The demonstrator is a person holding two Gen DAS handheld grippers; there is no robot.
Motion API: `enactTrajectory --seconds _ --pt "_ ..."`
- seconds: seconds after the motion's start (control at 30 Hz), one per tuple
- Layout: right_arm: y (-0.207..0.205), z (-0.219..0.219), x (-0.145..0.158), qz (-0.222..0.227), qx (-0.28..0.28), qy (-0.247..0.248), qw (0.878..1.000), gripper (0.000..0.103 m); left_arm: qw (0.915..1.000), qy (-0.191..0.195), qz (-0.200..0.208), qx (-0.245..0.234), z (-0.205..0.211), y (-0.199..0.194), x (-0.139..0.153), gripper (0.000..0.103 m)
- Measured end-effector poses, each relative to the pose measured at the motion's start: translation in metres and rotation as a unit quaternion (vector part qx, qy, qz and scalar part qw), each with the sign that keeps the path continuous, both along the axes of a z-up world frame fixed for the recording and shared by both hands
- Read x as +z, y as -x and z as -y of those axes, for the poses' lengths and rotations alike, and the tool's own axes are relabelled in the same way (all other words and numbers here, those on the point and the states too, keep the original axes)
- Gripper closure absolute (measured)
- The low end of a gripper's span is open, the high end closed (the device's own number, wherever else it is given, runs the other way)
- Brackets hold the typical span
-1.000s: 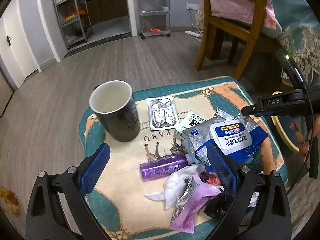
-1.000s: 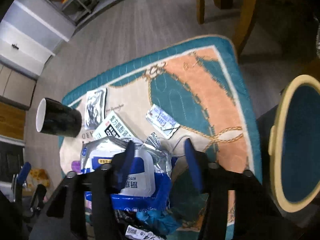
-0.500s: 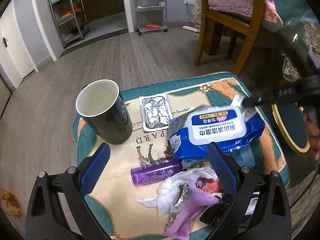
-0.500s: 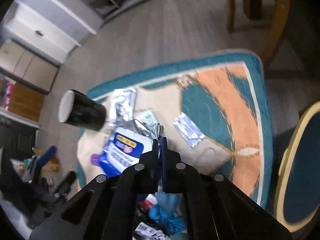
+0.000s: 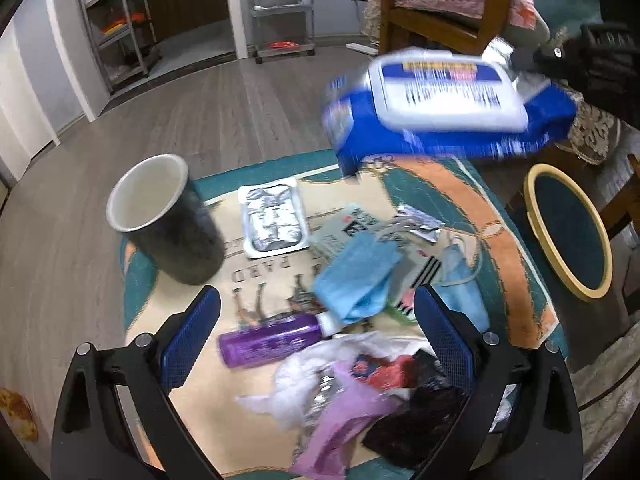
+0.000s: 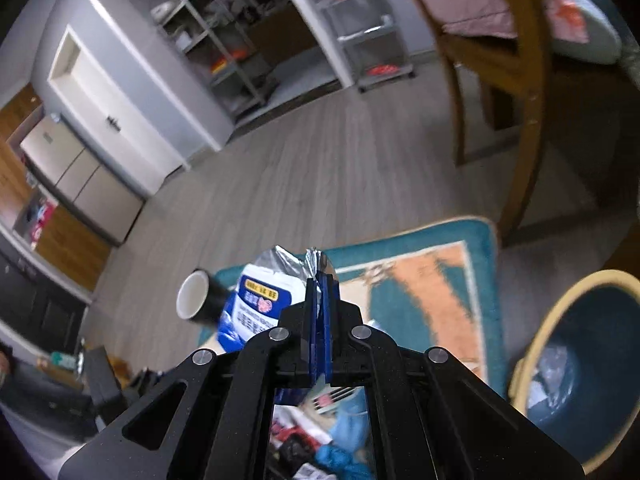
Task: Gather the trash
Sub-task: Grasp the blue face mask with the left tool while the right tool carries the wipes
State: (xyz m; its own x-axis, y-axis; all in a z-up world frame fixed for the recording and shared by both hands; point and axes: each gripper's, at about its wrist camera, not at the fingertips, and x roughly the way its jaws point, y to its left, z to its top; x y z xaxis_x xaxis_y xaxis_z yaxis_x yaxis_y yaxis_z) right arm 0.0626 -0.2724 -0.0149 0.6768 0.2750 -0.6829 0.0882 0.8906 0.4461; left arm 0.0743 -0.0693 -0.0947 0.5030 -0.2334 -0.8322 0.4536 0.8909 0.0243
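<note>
A blue and white wet-wipes pack (image 5: 444, 108) hangs in the air above the patterned stool cushion (image 5: 500, 240), blurred. My right gripper (image 6: 319, 280) is shut on the pack's (image 6: 256, 304) silver foil edge. My left gripper (image 5: 316, 312) stands open low over the litter, nothing between its blue pads (image 5: 192, 332). Under it lie a purple bottle (image 5: 272, 340), a blue face mask (image 5: 356, 276), white tissue (image 5: 320, 376), a pink wrapper (image 5: 340, 420) and a black wrapper (image 5: 412, 424). A foil blister pack (image 5: 272, 220) lies further back.
A black mug (image 5: 168, 220) stands at the cushion's left. A round bin with a yellow rim (image 5: 568, 232) and blue inside sits on the floor to the right, also in the right wrist view as the bin (image 6: 576, 364). A wooden chair (image 5: 440, 4) stands behind.
My right gripper closed on the wipes pack's foil edge and lifted it off the cushion, high to the right. The blue mask and papers under it came into sight. My left gripper edged closer.
</note>
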Motion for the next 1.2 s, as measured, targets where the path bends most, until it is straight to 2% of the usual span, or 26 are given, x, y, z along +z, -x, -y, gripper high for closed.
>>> enactTrajectory --seconds 0.1,0.2,0.3,0.5,0.57,0.6,0.67,0.73,0.9,1.0,1.2 --pt "0.001 0.014 -0.003 0.001 -0.011 0.012 1.000 0.099 0.9997 -0.018 -0.002 -0.016 0.018 -0.002 -0.013 0.008" --pt "0.003 0.026 -0.009 -0.005 -0.018 0.015 1.000 0.099 0.9990 -0.032 -0.021 -0.023 0.028 -0.010 -0.029 0.009" --pt "0.007 0.035 -0.014 -0.008 -0.023 0.016 1.000 0.099 0.9975 -0.049 -0.044 -0.025 0.035 -0.019 -0.044 0.020" --pt "0.007 0.044 -0.021 -0.018 -0.022 0.025 0.999 0.100 0.9946 -0.067 -0.076 -0.020 0.042 -0.029 -0.063 0.053" --pt "0.009 0.045 -0.020 -0.018 -0.022 0.025 0.999 0.100 0.9940 -0.065 -0.085 -0.022 0.042 -0.030 -0.066 0.070" --pt "0.010 0.046 -0.020 -0.018 -0.022 0.026 0.999 0.099 0.9938 -0.065 -0.087 -0.023 0.042 -0.030 -0.067 0.073" --pt "0.012 0.046 -0.018 -0.017 -0.020 0.028 0.999 0.099 0.9938 -0.070 -0.082 -0.028 0.044 -0.028 -0.066 0.090" --pt "0.013 0.047 -0.018 -0.016 -0.017 0.034 0.999 0.099 0.9942 -0.074 -0.071 -0.032 0.044 -0.029 -0.063 0.097" --pt "0.021 0.051 -0.013 -0.017 -0.016 0.034 0.999 0.099 0.9973 -0.060 -0.036 -0.020 0.039 -0.023 -0.040 0.099" --pt "0.031 0.056 0.004 -0.004 -0.020 0.022 1.000 0.100 0.9988 -0.040 -0.023 -0.014 0.037 -0.019 -0.024 0.099" --pt "0.065 0.069 0.027 0.017 -0.048 0.044 0.998 0.099 0.9994 -0.012 0.020 -0.024 0.044 -0.003 0.013 0.100"
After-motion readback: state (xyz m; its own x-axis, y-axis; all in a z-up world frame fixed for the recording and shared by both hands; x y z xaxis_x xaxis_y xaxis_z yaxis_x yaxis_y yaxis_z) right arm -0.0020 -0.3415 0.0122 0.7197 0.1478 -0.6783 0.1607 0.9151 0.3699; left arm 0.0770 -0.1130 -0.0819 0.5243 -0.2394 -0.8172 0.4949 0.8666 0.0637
